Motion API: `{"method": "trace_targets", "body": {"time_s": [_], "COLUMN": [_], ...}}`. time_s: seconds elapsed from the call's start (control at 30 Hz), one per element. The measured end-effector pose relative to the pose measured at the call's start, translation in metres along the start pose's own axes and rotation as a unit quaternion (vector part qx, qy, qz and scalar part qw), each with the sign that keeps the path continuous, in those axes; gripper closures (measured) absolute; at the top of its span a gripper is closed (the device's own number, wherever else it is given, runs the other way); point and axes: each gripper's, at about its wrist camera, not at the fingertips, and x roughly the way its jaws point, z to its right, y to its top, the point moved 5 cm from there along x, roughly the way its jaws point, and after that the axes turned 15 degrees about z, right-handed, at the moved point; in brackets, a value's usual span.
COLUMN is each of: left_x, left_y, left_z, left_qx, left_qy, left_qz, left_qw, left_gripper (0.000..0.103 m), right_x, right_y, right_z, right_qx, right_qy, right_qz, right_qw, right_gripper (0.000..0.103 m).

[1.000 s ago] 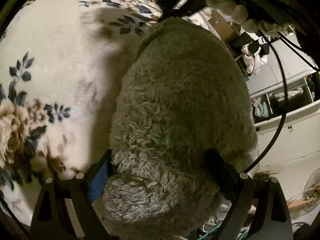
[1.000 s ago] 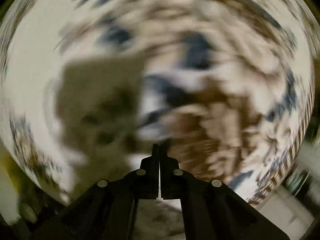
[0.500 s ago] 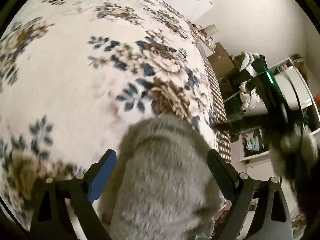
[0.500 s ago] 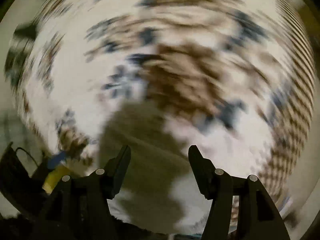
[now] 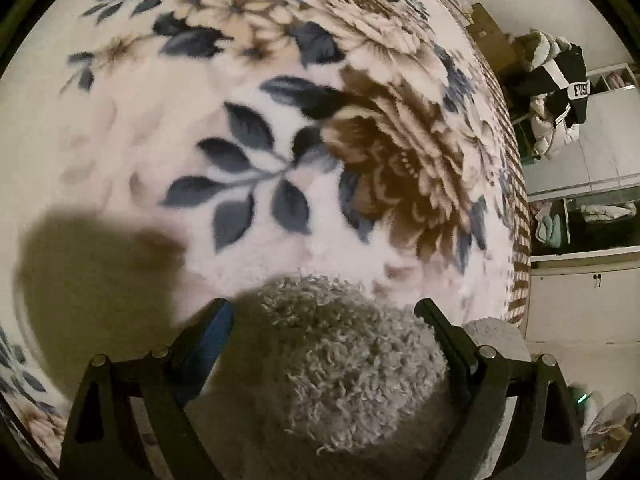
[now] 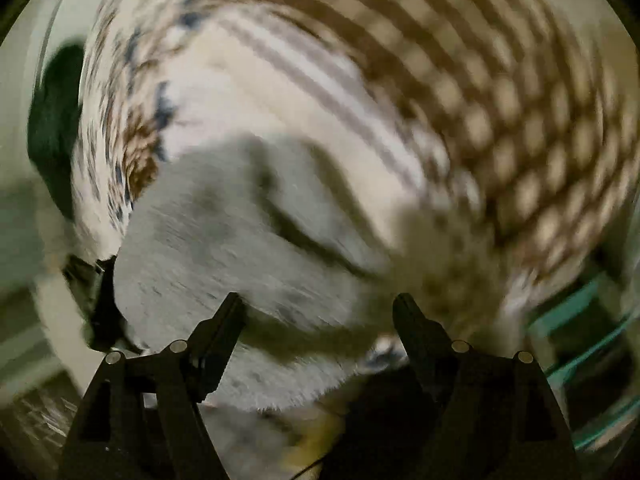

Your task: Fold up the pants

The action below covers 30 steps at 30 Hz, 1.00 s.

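Observation:
The pants [image 5: 340,364] are grey and fleecy, bunched on a floral blanket. In the left wrist view my left gripper [image 5: 322,306] is open, its jaws wide apart on either side of the fleece pile, not closed on it. In the right wrist view, which is motion-blurred, my right gripper [image 6: 320,300] is open above the grey pants [image 6: 224,248], with the jaws apart and nothing between them.
The bed is covered by a cream blanket [image 5: 248,128] with blue leaves and brown flowers; its checked brown border [image 6: 500,92] runs along the bed's edge. White cabinets and shelves with clothes [image 5: 560,92] stand beyond the bed at the right.
The right gripper opened from shut and swung toward the blanket's checked edge. The left gripper pulled back, so the fleece pile fills less of its view.

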Motion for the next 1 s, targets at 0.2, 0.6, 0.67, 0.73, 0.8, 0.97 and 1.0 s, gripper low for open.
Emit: {"method": "trace_targets", "body": {"time_s": [0.2, 0.6, 0.67, 0.73, 0.8, 0.97, 1.0], "left_x": [0.002, -0.089, -0.101, -0.091, -0.064, 0.032, 0.047], "left_y": [-0.001, 0.025, 0.022, 0.009, -0.011, -0.073, -0.081], "left_z": [0.012, 0.084, 0.122, 0.159, 0.194, 0.226, 0.224], "left_qx": [0.043, 0.145, 0.174, 0.207, 0.248, 0.336, 0.347], "left_qy": [0.025, 0.026, 0.002, -0.019, -0.028, -0.003, 0.009], "left_qz": [-0.005, 0.060, 0.055, 0.028, -0.007, -0.123, -0.136], "left_qw": [0.9988, 0.9873, 0.9833, 0.9777, 0.9682, 0.9337, 0.9278], "left_gripper": [0.011, 0.011, 0.011, 0.011, 0.011, 0.011, 0.011], "right_x": [0.037, 0.011, 0.010, 0.000, -0.011, -0.010, -0.005], "right_y": [-0.043, -0.077, -0.074, -0.077, -0.082, -0.089, -0.087], "right_z": [0.025, 0.060, 0.049, 0.045, 0.050, 0.071, 0.074], "right_qx": [0.110, 0.102, 0.103, 0.102, 0.105, 0.118, 0.117], "right_qy": [0.135, 0.184, 0.198, 0.211, 0.209, 0.173, 0.168], "right_qz": [-0.003, 0.043, 0.054, 0.072, 0.089, 0.091, 0.093], "right_qw": [0.985, 0.977, 0.973, 0.969, 0.968, 0.974, 0.974], "right_gripper": [0.034, 0.034, 0.034, 0.034, 0.034, 0.034, 0.034]}}
